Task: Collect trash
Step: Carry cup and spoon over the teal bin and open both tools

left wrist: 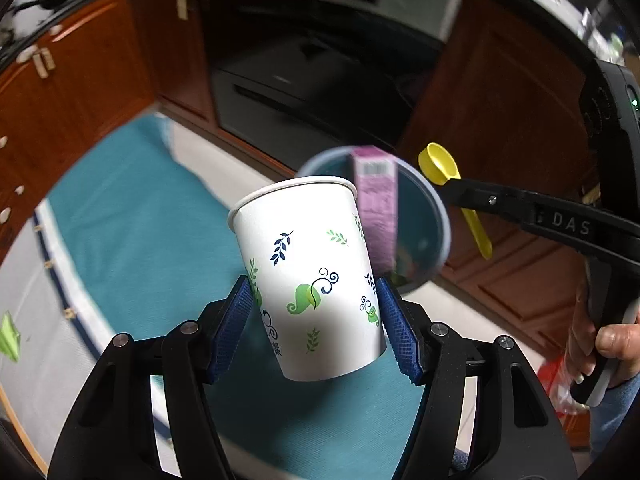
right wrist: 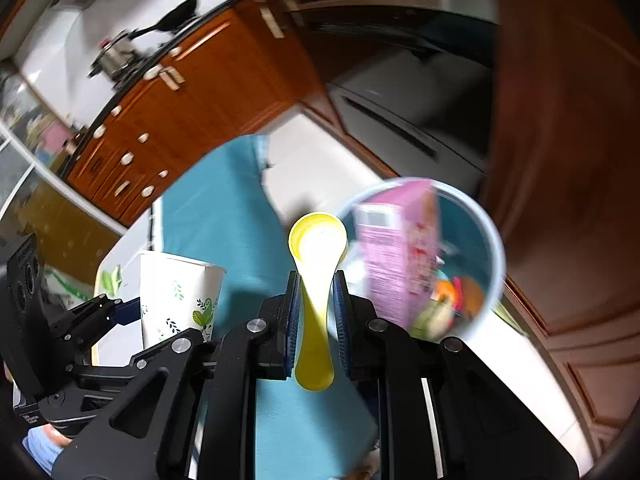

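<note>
My left gripper [left wrist: 316,300] is shut on a white paper cup [left wrist: 308,272] with green and blue leaf prints, held tilted above a teal mat [left wrist: 132,240]. My right gripper [right wrist: 316,280] is shut on the handle of a yellow plastic scoop [right wrist: 316,264]. The scoop's bowl is near the rim of a round pale blue trash bin [right wrist: 494,236]. The bin holds a pink carton [right wrist: 400,256] and several colourful scraps. In the left wrist view the bin [left wrist: 442,216] stands just behind the cup, with the right gripper [left wrist: 452,188] and scoop [left wrist: 438,166] over its right rim. The cup also shows in the right wrist view [right wrist: 180,296].
Brown wooden cabinets [left wrist: 80,92] and a dark oven front [left wrist: 320,80] stand behind the mat on a pale floor [left wrist: 224,160]. A green scrap [left wrist: 10,336] lies at the far left. A red packet [left wrist: 560,376] lies near the person's right hand [left wrist: 608,344].
</note>
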A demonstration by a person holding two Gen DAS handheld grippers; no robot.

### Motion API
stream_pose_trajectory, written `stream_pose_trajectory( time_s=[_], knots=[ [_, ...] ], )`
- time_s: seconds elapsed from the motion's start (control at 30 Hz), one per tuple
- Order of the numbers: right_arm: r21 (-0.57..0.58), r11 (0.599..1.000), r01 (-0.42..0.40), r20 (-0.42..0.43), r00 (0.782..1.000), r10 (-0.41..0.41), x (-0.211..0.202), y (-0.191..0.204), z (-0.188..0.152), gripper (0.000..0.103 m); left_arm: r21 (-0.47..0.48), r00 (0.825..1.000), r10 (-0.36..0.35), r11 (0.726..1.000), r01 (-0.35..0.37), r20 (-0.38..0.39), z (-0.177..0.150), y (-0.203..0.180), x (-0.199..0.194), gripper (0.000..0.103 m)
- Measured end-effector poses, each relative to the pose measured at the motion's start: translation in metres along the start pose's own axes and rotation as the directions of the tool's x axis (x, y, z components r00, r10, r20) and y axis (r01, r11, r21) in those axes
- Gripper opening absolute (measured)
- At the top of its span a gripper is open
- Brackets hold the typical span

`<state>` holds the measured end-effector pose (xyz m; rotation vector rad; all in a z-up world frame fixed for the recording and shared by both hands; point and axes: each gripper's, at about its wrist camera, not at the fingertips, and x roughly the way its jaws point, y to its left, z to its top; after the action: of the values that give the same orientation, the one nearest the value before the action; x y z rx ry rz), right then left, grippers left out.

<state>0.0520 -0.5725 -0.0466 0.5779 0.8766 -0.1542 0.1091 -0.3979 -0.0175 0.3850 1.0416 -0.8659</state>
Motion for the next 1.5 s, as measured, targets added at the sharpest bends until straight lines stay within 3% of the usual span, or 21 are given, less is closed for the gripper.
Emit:
stream_pose_trajectory(
  time_s=[0.1, 0.27, 0.43, 0.77, 0.93, 0.97, 1.03, 1.07, 1.17, 1.3, 1.43, 1.5],
  knots=[
    [0.05, 0.999, 0.009, -0.021, 1.0, -0.008, 0.006, -0.029, -0.004, 0.016, 0.049, 0.999, 0.001, 0.999, 0.001, -0.041, 0.009, -0.03, 0.026, 0.065],
    [0.13, 0.991, 0.016, -0.08, 0.997, -0.005, 0.027, -0.074, -0.013, 0.016, 0.048, 0.997, 0.021, 0.999, -0.018, -0.07, 0.028, -0.034, 0.06, 0.065],
    [0.172, 0.985, 0.017, -0.113, 0.994, 0.003, 0.052, -0.089, -0.009, 0.016, -0.017, 0.995, 0.002, 1.0, -0.004, -0.105, 0.049, -0.013, 0.097, 0.065],
    [0.212, 0.976, 0.046, -0.158, 0.987, -0.012, 0.091, -0.112, 0.0, 0.016, 0.04, 0.976, -0.054, 0.997, 0.063, -0.211, 0.055, -0.026, 0.161, 0.065],
    [0.247, 0.967, 0.057, -0.168, 0.986, -0.015, 0.094, -0.129, 0.001, 0.018, 0.086, 0.972, -0.039, 0.995, 0.06, -0.231, 0.056, -0.039, 0.173, 0.069],
    [0.257, 0.965, 0.053, -0.17, 0.985, -0.009, 0.093, -0.131, 0.0, 0.023, 0.091, 0.972, -0.031, 0.994, 0.053, -0.233, 0.057, -0.039, 0.174, 0.074],
    [0.286, 0.957, 0.039, -0.172, 0.985, 0.011, 0.092, -0.136, 0.0, 0.055, 0.111, 0.975, 0.017, 0.994, 0.008, -0.22, 0.06, -0.037, 0.172, 0.076],
    [0.298, 0.954, 0.03, -0.169, 0.985, 0.021, 0.091, -0.138, 0.0, 0.076, 0.117, 0.976, 0.036, 0.993, -0.011, -0.213, 0.061, -0.034, 0.171, 0.076],
    [0.3, 0.953, 0.027, -0.138, 0.99, 0.015, 0.081, -0.137, 0.0, 0.076, 0.108, 0.98, 0.043, 0.994, -0.022, -0.195, 0.061, -0.03, 0.157, 0.076],
    [0.319, 0.947, 0.028, -0.146, 0.989, 0.019, 0.071, -0.135, -0.005, 0.087, 0.092, 0.984, 0.048, 0.995, -0.033, -0.171, 0.061, -0.026, 0.136, 0.076],
    [0.298, 0.954, 0.04, -0.161, 0.987, 0.009, 0.058, -0.125, -0.012, 0.087, 0.096, 0.988, 0.06, 0.994, -0.046, -0.145, 0.054, -0.033, 0.113, 0.076],
    [0.275, 0.96, 0.056, -0.172, 0.985, -0.008, 0.047, -0.117, -0.018, 0.093, 0.099, 0.988, 0.076, 0.993, -0.063, -0.133, 0.045, -0.034, 0.098, 0.076]
  ],
)
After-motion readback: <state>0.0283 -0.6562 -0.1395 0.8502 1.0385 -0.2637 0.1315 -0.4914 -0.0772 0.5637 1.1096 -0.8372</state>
